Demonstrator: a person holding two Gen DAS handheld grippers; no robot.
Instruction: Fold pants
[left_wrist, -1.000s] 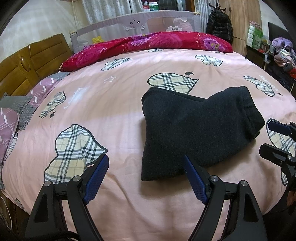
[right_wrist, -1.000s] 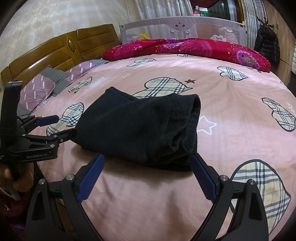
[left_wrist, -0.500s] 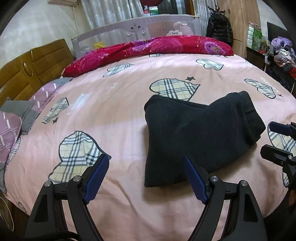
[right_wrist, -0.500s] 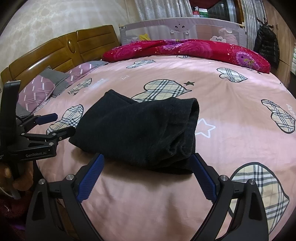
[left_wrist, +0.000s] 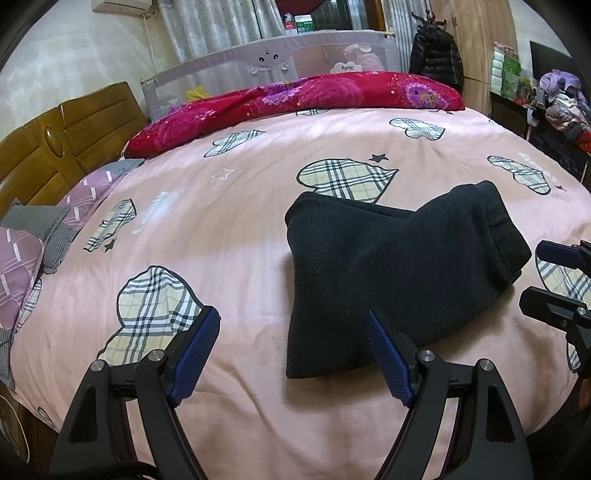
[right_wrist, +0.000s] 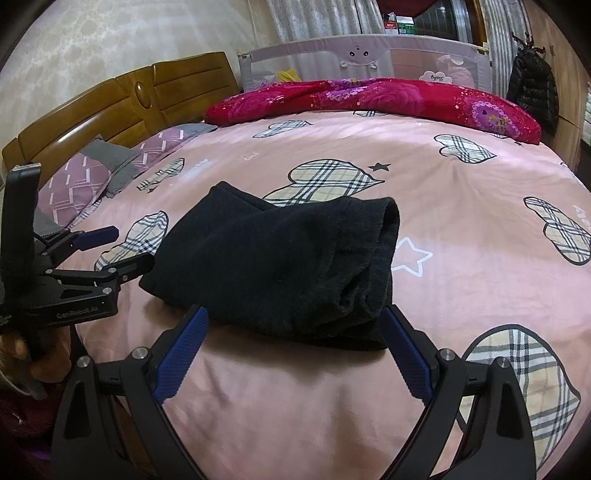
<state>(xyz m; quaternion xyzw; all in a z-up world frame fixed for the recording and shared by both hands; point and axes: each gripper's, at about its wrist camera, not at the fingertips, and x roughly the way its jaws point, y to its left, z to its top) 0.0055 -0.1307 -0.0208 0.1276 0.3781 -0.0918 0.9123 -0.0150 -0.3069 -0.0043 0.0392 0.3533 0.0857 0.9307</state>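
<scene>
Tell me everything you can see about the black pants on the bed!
The black pants are thick, fuzzy-looking knit, folded into a chunky bundle with stacked layers showing at one end. They lie flat on the pink bedspread, partly covering a plaid heart. Neither the left gripper nor the right gripper touches them; both are open.

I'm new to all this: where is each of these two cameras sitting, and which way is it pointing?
Left wrist view: sits on the left gripper, looking forward over the pink bed at the folded black pants; its own open blue-padded fingers show, with the right gripper at the right edge.
Right wrist view: sits on the right gripper, facing the same pants; its own open fingers show, plus the left gripper and the holding hand.
Shared: pants, bed, red quilt, wooden headboard.
</scene>
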